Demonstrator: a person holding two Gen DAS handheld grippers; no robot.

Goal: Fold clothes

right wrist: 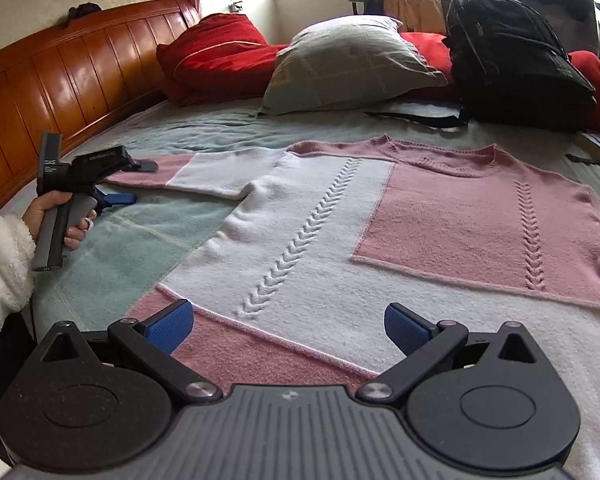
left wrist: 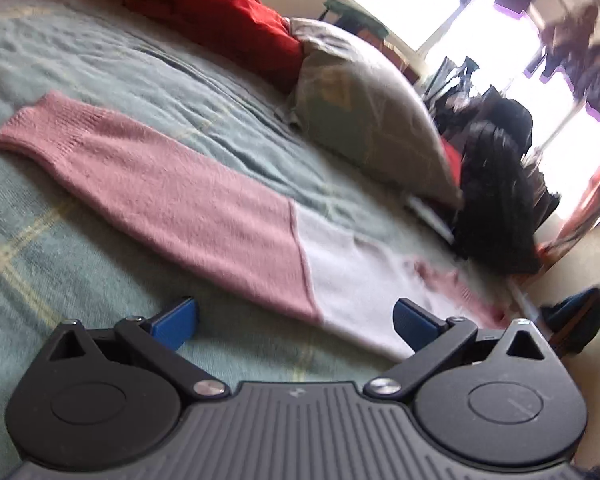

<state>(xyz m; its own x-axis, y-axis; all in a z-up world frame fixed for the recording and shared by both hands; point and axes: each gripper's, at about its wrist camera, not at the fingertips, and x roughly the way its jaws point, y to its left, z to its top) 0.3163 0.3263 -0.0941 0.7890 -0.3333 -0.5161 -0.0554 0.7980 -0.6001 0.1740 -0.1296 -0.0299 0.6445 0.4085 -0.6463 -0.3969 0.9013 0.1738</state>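
The left claw (right wrist: 122, 184) gapes wide by the sweater's (right wrist: 300, 240) sleeve (left wrist: 160, 188) (its label print is too small to read). The pink-and-white cable-knit sweater lies flat on the bed (right wrist: 112, 248), its right edge cut off. The right claw (right wrist: 288, 326) hovers spread wide over the hem

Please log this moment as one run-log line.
pink-and-white knit sweater: flat on green bed blanket | left gripper: open, beside sleeve | right gripper: open, over hem
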